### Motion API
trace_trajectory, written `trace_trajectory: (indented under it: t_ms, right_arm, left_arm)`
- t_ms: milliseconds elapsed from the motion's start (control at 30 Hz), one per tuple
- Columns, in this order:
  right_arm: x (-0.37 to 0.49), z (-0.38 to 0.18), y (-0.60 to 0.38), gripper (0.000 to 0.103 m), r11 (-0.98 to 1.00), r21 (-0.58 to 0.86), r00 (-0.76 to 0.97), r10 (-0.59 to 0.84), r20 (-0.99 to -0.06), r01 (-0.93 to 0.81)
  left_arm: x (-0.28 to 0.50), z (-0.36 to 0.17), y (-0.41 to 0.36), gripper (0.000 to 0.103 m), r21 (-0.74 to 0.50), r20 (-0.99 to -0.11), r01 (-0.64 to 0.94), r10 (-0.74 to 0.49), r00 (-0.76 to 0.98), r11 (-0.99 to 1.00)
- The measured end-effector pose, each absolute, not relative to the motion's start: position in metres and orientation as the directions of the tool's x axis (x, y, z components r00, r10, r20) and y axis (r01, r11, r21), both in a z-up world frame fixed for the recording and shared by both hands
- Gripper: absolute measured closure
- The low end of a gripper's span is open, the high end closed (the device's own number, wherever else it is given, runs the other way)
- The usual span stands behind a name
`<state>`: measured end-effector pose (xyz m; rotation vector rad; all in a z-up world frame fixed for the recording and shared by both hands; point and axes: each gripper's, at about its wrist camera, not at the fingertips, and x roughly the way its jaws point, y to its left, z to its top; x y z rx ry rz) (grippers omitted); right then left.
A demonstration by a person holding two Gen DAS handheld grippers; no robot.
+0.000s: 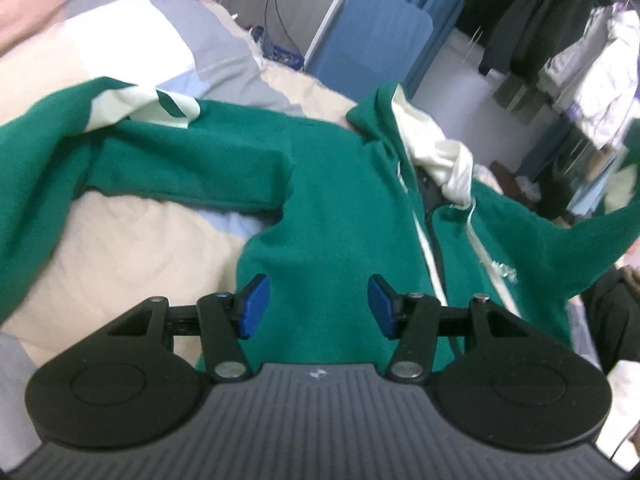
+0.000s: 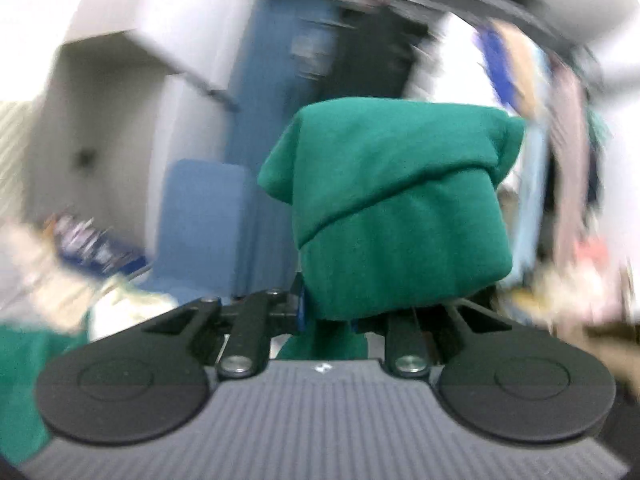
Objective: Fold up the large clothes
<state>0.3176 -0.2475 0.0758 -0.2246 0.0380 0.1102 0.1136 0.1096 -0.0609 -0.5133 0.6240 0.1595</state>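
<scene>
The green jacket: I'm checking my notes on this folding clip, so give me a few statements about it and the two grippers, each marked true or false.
1. The right gripper is clamped on a bunch of the green jacket. True.
2. The left gripper holds the jacket's hem between its pads. False: its jaws stand open, with nothing pinched between them.
3. The jacket has a cream lining showing at the collar. True.
4. The jacket lies on a bare wooden table. False: it lies on a patchwork quilt in beige, grey and white.
5. The jacket's zip is closed up to the collar. False: the front hangs open along the pale zip edges.
</scene>
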Motion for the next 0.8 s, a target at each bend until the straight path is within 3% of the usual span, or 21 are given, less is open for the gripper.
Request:
trace_trajectory:
  t_ms: [167,500,533,567,600,667,800]
  right_arm:
    - [0.251,0.034,-0.164,0.079,0.884,-0.389,0.965,0.229,-0.125,-0.26]
    - [0.22,-0.055,-0.085,0.073,0.781,-0.406,0.855,0.298,-0.425,-0.474]
    - [0.213,-0.06,-0.082,0.071,0.774,-0.393,0.836,0.303,-0.458,-0.496]
    - [0.211,-0.062,-0.083,0.061,0.769,-0.38,0.819,0.308,-0.484,-0.514]
    - [0.209,-0.063,-0.086,0.043,0.764,-0.342,0.785,0.328,-0.525,-0.548]
    - [0.201,-0.059,-0.092,0.028,0.762,-0.256,0.727,0.375,-0.575,-0.595]
    - [0.18,-0.049,-0.117,0.028,0.775,-0.053,0.631,0.47,-0.617,-0.63]
  left_arm:
    - [0.093,-0.058,0.126,0.043,-0.474,-0.557,-0.281,-0.036,0.83,0.835]
    - [0.09,-0.069,0.132,0.043,-0.57,-0.508,-0.192,-0.159,0.847,0.799]
    - [0.091,-0.069,0.133,0.043,-0.577,-0.5,-0.182,-0.168,0.849,0.796]
    - [0.091,-0.069,0.133,0.043,-0.583,-0.495,-0.176,-0.175,0.851,0.793]
    - [0.092,-0.069,0.133,0.043,-0.59,-0.491,-0.174,-0.179,0.853,0.789]
    - [0.092,-0.069,0.133,0.043,-0.606,-0.481,-0.169,-0.189,0.856,0.777]
    - [0.092,-0.068,0.13,0.042,-0.602,-0.488,-0.18,-0.18,0.854,0.778]
